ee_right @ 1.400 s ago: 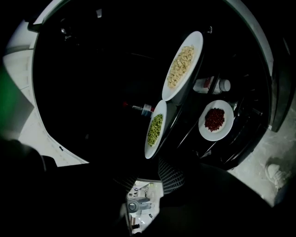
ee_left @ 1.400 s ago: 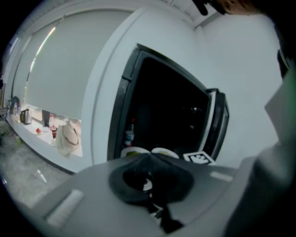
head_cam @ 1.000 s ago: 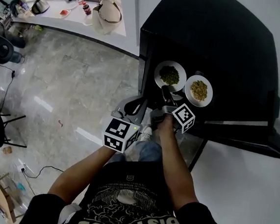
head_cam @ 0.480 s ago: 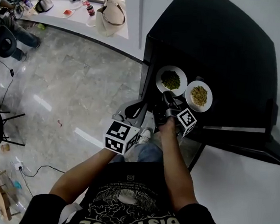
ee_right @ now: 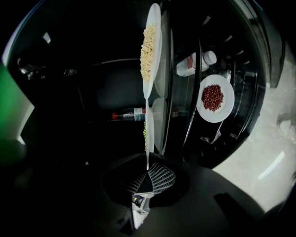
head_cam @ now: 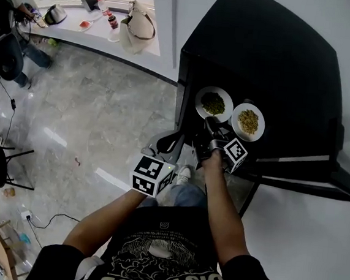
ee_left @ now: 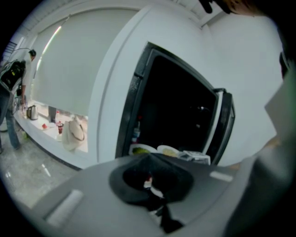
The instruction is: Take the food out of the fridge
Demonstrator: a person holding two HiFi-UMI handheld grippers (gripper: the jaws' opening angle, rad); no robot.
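The green plate [head_cam: 200,104], in the fridge [head_cam: 275,60] straight ahead, is pinched at its near rim by the just-closed right claw [ee_right: 147,169], while the shut left claw [ee_left: 151,185] is held back.

plate of greens [ee_right: 147,132]: edge-on, food mostly hidden | fridge [ee_right: 88,88] depths: black, contents unreadable | bottle [ee_right: 127,114] label: too small | person [head_cam: 6,20] upper left: partly cut off | desk [head_cam: 69,26] items: too small

right tongs [ee_right: 147,169] just closed on near plate [ee_right: 150,125] rim; grain plate [ee_right: 157,46] beyond; red-bean plate [ee_right: 217,115], bottle [ee_right: 192,65] at right.
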